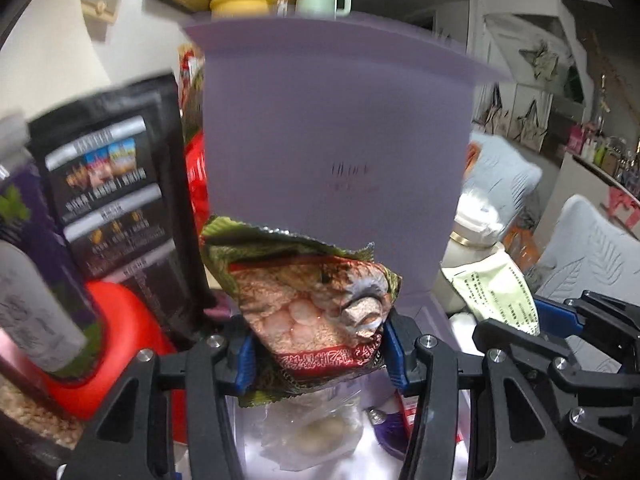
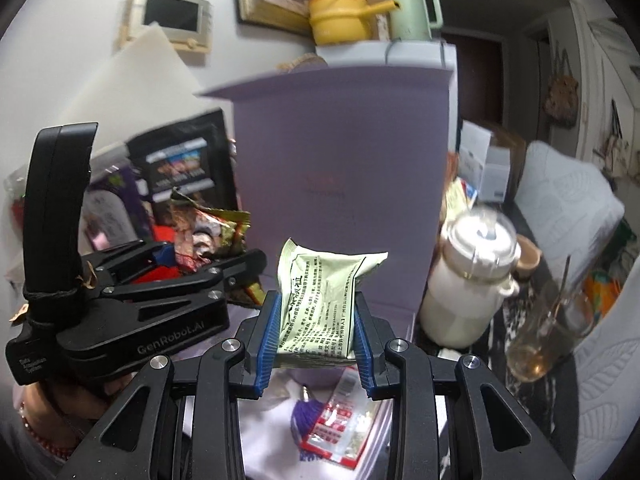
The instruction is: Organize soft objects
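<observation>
Cluttered room w/ a pale wall at back; a tall purple box lid (image 1: 336, 128) stands upright mid-frame in both views, a yellow pot (image 2: 340, 16) and mint mug (image 2: 414, 10) on top behind it. Upper left of the right wrist view: a small wall screen (image 2: 170, 16). Left of the lid, a black pouch (image 1: 116, 184) stands upright; right of it, a white jar (image 2: 468, 280) w/ clear lid and a glass (image 2: 548, 332) near the right edge. Left gripper (image 1: 318, 356) is closed tight on a crumpled green-and-red snack packet (image 1: 312, 300), blue pads pinching it from both sides, lower centre of the left wrist view, in front of the lid. Right gripper (image 2: 316, 340) is likewise clamped on a pale green packet (image 2: 320, 300), held upright btwn its pads, lower centre of its view. Below both, at frame bottom, the open box (image 2: 400, 440) w/ white lining holds a red-and-white sachet (image 2: 344, 428), a purple tassel (image 2: 306, 416) and a clear bag (image 1: 316, 432). Both packets sit above the box, not in it.
</observation>
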`<state>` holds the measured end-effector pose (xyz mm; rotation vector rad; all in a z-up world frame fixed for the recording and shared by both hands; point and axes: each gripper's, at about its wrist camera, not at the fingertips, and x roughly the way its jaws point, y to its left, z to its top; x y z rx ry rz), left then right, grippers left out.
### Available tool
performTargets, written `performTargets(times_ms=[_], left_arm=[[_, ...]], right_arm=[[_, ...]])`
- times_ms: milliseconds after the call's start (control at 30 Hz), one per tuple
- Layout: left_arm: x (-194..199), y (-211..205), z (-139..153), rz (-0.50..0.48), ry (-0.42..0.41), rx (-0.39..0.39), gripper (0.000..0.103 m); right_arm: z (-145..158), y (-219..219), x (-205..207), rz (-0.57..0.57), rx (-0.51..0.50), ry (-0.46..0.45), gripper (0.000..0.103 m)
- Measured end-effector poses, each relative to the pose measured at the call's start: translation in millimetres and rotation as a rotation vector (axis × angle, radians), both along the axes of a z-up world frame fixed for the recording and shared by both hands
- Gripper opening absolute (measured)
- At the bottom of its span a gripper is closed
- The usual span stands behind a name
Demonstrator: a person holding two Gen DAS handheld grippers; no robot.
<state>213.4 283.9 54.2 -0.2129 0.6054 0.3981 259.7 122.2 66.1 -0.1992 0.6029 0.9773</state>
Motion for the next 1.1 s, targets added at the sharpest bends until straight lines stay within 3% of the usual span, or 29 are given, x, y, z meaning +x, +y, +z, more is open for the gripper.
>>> performTargets(times_ms=[233, 733, 933, 1100], left_arm=[[22.3, 12.0, -27.0, -0.018, 0.070, -0.075, 0.050], [51.6, 17.6, -67.7, 0.007, 0.223, -0.069, 0.051], [64.3, 28.9, -89.2, 0.011, 0.281, -0.143, 0.051], [70.3, 34.2, -97.8, 0.009, 0.329, -0.160, 0.051]], right_arm=[[-24.7, 7.2, 20.1, -0.020, -0.046, 0.049, 0.033], [-62.5, 24.4, 33.2, -0.039, -0.131, 0.079, 0.033], [-71.5, 26.6, 35.9, -0.046, -0.156, 0.089, 0.033], [-72.2, 25.0, 37.2, -0.048, -0.157, 0.101, 0.033]])
